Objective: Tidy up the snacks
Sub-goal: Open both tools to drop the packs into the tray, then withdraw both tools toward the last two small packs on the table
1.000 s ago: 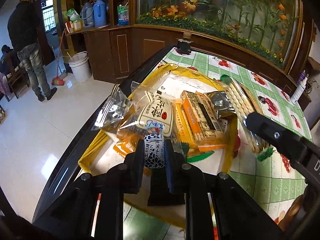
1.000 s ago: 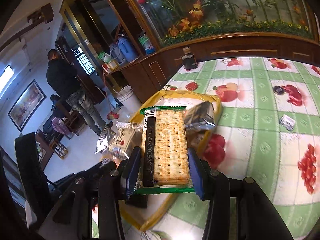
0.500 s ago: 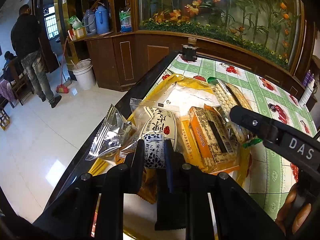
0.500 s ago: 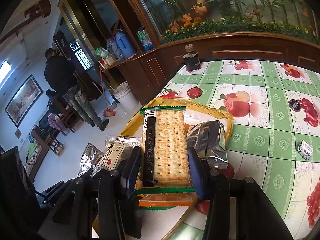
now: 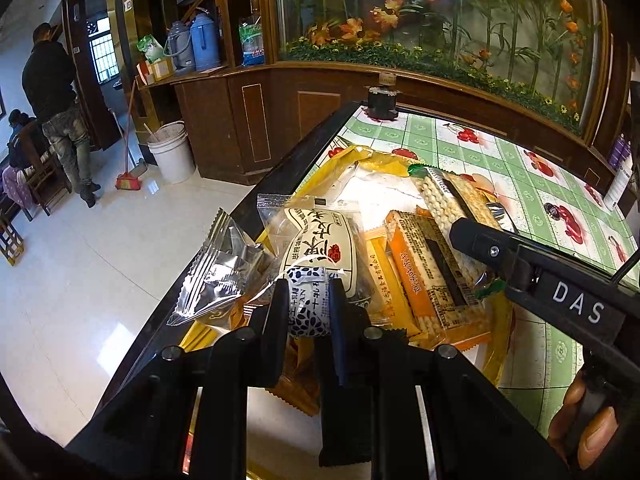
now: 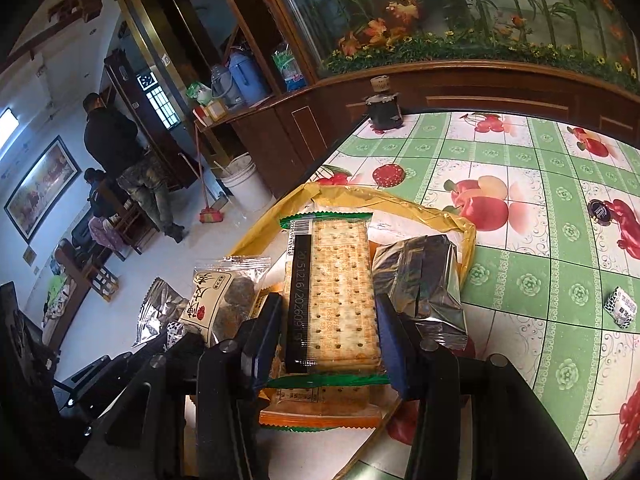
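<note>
The left gripper point(image 5: 310, 308) was clamped on a small white candy with a dark blue pattern point(image 5: 308, 304), its two pads pressing the wrapper's sides. It held the candy low over the near-left part of the yellow tray point(image 6: 466, 232), just in front of a clear packet of dark cakes with a white label point(image 5: 320, 244). Left of that packet, at the tray's left edge, a silver-and-clear wrapper point(image 5: 218, 276) jutted out past the black table edge point(image 5: 288, 168).

The right gripper point(image 6: 328, 332) gripped a green-trimmed cracker pack point(image 6: 340, 292) across its width, the pads against both long sides. The pack was held above the tray's middle, over an orange-trimmed cracker pack point(image 6: 320, 408) that lay inside the tray. Just right of the held pack, a silver foil packet point(image 6: 424, 284) rested against the tray's right rim.

Beyond the tray, the green fruit-print tablecloth point(image 6: 520, 264) carried a small wrapped candy point(image 6: 620, 308) well to the tray's right and a dark round piece point(image 6: 599, 212) nearer the tray's far-right corner. A dark jar point(image 6: 384, 110) stood at the table's far corner. Off the table, a person in dark clothes point(image 6: 120, 152) stood near a white bucket point(image 6: 246, 182).
</note>
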### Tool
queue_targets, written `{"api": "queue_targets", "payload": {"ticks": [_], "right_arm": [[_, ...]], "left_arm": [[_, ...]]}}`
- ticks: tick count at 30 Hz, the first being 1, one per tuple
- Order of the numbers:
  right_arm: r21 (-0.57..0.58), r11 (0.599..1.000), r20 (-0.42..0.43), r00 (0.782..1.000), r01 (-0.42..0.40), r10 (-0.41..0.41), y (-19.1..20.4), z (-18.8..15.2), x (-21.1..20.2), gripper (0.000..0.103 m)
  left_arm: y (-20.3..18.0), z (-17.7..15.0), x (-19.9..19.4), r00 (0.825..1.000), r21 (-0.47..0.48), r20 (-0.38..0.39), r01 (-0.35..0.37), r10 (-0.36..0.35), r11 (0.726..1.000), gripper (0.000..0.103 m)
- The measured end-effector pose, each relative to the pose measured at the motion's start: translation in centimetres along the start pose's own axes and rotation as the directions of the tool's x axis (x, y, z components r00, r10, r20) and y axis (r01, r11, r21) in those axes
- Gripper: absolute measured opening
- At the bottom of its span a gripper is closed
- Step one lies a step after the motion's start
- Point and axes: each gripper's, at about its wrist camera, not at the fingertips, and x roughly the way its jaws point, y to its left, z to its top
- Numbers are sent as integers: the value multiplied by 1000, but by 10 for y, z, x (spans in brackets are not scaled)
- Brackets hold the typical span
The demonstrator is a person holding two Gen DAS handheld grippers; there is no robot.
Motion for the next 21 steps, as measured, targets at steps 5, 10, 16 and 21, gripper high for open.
{"api": "queue_targets", "payload": {"ticks": [5, 10, 16, 21], "right_arm": [[-3, 1000, 0, 1000, 3, -3, 0, 1, 1, 47], [-10, 1000, -5, 1000, 11, -11, 1, 1, 2, 47], [10, 1000, 14, 1000, 0, 0, -1, 1, -12, 55], [27, 1000, 70, 997, 13, -15, -10, -3, -48, 64]], "left_arm": [[0, -1, 0, 1000, -2, -2, 0, 0, 1000, 16], [-1, -2, 0, 1000, 3, -9, -2, 2, 1000, 17], [-5, -3, -18, 999, 28, 42, -29, 27, 999, 68], [-4, -5, -45, 993, 26, 113, -29, 25, 999, 68]]}}
